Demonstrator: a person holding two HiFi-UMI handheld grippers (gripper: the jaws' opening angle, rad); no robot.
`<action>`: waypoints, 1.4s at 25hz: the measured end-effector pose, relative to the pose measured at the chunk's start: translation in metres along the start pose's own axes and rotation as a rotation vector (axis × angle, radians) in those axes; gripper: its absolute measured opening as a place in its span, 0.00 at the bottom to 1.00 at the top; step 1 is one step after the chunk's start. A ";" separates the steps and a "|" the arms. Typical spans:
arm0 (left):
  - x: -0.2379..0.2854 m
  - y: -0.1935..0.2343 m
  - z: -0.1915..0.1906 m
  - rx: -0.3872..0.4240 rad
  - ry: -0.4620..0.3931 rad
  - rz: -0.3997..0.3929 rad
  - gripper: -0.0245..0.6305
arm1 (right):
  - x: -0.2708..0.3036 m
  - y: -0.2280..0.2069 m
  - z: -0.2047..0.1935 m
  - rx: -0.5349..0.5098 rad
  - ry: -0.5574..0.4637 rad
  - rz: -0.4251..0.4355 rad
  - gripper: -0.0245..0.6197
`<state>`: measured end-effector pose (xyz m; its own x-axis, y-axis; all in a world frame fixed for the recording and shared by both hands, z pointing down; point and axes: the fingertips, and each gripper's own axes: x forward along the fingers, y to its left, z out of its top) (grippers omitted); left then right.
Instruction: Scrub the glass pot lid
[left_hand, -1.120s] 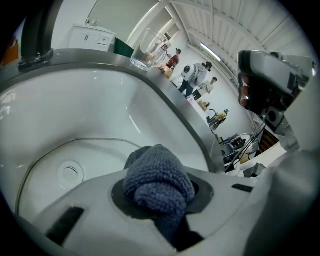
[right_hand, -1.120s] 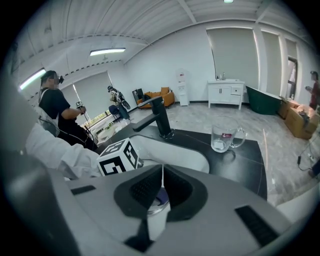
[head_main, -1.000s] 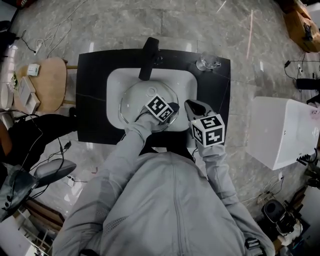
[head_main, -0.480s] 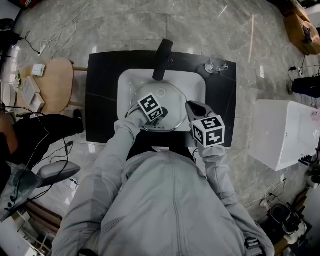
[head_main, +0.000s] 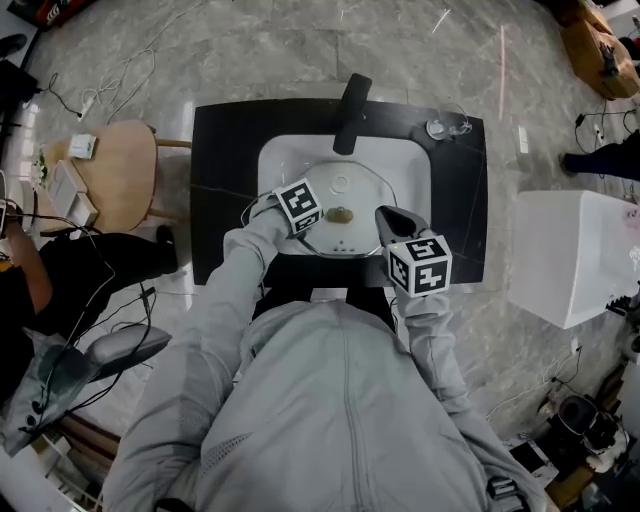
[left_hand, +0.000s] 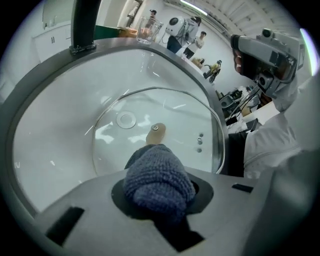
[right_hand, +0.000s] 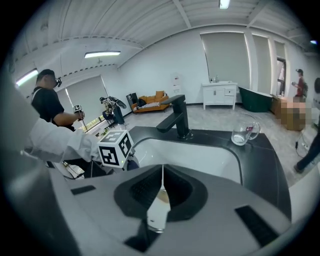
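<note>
In sink (head_main: 402, 165): glass lid (left_hand: 170, 114) just ahead of left tongs (left_hand: 159, 197) | these grip cloth (left_hand: 158, 176) | right tongs (right_hand: 161, 202) closed

One glass lid (head_main: 350, 198), one blue cloth (left_hand: 159, 180), one sink (head_main: 405, 170), one faucet (head_main: 351, 110), one glass mug (head_main: 445, 127), two hand-held grippers (head_main: 312, 222) (head_main: 392, 218).

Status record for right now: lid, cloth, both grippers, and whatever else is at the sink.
lid: lies flat in the sink
left gripper: shut on cloth, over the lid beside its knob; contact unclear
right gripper: shut, empty, at the sink's front rim, off the lid
faucet: behind the basin
cup: on the counter, back right
</note>
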<state>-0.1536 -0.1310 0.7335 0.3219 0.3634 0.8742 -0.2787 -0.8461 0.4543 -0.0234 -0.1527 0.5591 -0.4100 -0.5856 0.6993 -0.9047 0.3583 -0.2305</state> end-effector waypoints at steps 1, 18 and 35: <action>-0.002 0.002 -0.004 0.015 0.012 0.008 0.16 | 0.000 0.005 -0.002 0.012 -0.001 -0.001 0.09; 0.012 -0.066 0.029 -0.107 -0.022 -0.133 0.16 | -0.051 -0.031 -0.048 -0.009 0.015 0.069 0.09; 0.049 -0.093 0.131 -0.202 -0.226 -0.123 0.16 | -0.096 -0.093 -0.087 0.001 0.026 0.104 0.09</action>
<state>0.0062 -0.0854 0.7117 0.5504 0.3434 0.7610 -0.3920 -0.6985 0.5987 0.1105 -0.0670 0.5723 -0.4988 -0.5260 0.6888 -0.8574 0.4154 -0.3037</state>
